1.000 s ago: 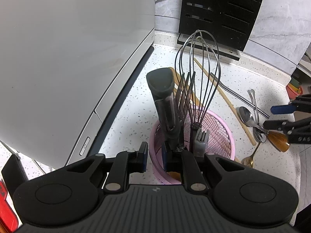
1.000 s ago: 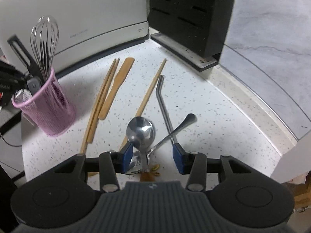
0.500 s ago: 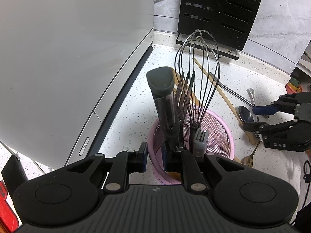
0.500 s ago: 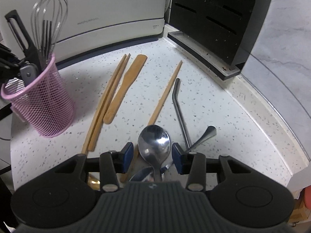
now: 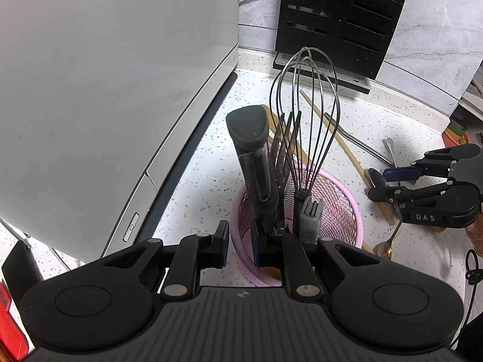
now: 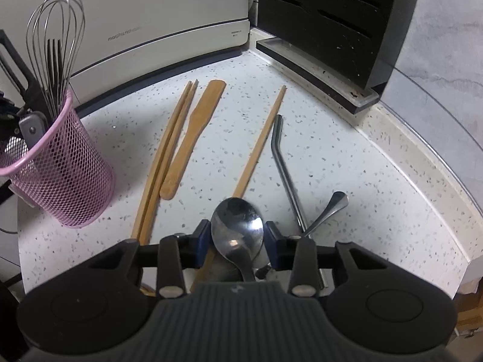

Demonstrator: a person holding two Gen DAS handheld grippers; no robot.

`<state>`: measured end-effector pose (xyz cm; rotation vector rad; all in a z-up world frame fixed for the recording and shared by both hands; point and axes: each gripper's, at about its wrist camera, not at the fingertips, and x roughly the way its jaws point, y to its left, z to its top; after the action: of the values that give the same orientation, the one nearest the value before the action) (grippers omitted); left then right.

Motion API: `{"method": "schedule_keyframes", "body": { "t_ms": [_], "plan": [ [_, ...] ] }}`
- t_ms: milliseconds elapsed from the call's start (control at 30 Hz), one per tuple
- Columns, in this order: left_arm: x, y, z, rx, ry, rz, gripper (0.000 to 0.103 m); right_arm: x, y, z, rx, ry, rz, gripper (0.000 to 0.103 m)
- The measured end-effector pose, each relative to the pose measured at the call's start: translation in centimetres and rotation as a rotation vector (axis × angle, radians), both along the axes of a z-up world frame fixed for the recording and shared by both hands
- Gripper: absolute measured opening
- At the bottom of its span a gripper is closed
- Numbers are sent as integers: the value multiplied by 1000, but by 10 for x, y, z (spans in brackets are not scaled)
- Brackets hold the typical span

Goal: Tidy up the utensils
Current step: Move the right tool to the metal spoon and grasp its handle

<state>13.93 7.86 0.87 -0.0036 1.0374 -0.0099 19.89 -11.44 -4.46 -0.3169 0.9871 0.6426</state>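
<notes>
My left gripper (image 5: 240, 241) is shut on the near rim of a pink mesh cup (image 5: 338, 199), one finger outside and one inside. The cup holds a wire whisk (image 5: 305, 105), dark forks and a dark-handled tool (image 5: 249, 132). To the right, my right gripper (image 6: 237, 238) sits low over the counter, its jaws closing around the bowl of a steel spoon (image 6: 237, 223). The blue pads flank the bowl without clearly pressing it. Beyond lie paired wooden chopsticks (image 6: 169, 150), a wooden spatula (image 6: 196, 132), a single chopstick (image 6: 259, 147), a bent metal straw (image 6: 283, 166) and another steel handle (image 6: 329, 211).
A white appliance (image 5: 105, 90) stands along the left. A black slotted rack (image 6: 332, 24) on a tray fills the back corner. A gold spoon (image 5: 385, 246) lies near the right gripper (image 5: 381, 184). The speckled counter's curved edge (image 6: 437, 181) runs along the right.
The right gripper moved forward and down until the spoon's bowl lay between its pads, and its jaws narrowed. The left gripper and the pink cup stayed put.
</notes>
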Motion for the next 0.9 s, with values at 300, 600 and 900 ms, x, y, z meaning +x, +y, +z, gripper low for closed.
{"method": "schedule_keyframes", "body": {
  "t_ms": [300, 600, 900],
  "plan": [
    [0, -1, 1, 4, 2, -2, 17, 5, -10, 12, 62, 22, -46, 2],
    [1, -2, -1, 6, 6, -6, 17, -6, -1, 8, -11, -43, 11, 33],
    [1, -2, -1, 7, 6, -5, 17, 6, -11, -3, -13, -34, -33, 41]
  ]
}}
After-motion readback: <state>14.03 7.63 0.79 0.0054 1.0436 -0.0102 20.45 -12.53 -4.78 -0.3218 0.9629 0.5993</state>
